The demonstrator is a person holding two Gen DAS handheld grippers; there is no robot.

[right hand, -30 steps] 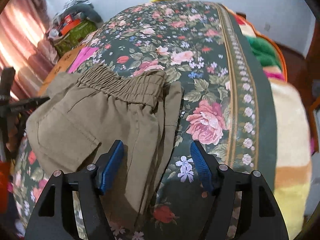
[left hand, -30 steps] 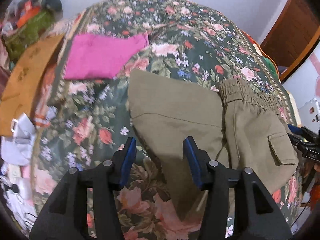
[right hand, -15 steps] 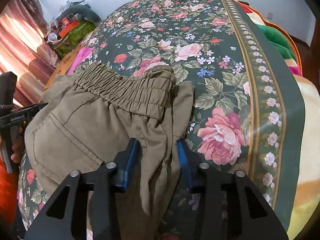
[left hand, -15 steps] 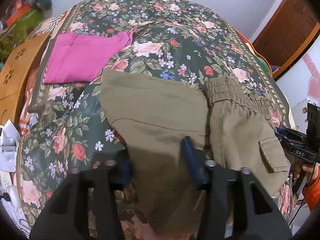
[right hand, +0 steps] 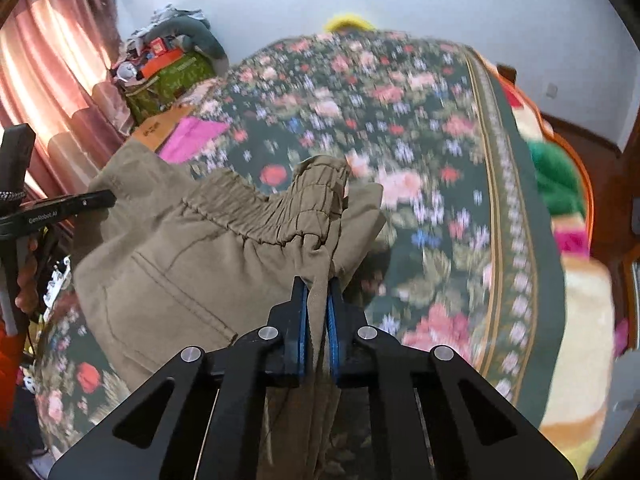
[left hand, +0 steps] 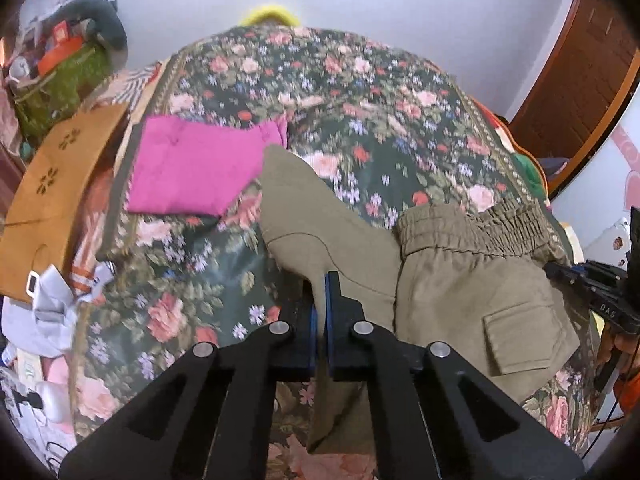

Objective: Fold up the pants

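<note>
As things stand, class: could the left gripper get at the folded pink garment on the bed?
Probably not yet. The left gripper is shut on the olive pants, so it isn't free. Otherwise, only bare floral bedspread lies between it and the pink garment.

We see soft, even indoor light, brightest where daylight glows through the pink curtain [right hand: 48, 80] on the right wrist view's left. The floral bedspread [right hand: 420, 128] smears with motion blur there, less in the left view. Fisheye bending curves both frames, with dark vignetted corners.
</note>
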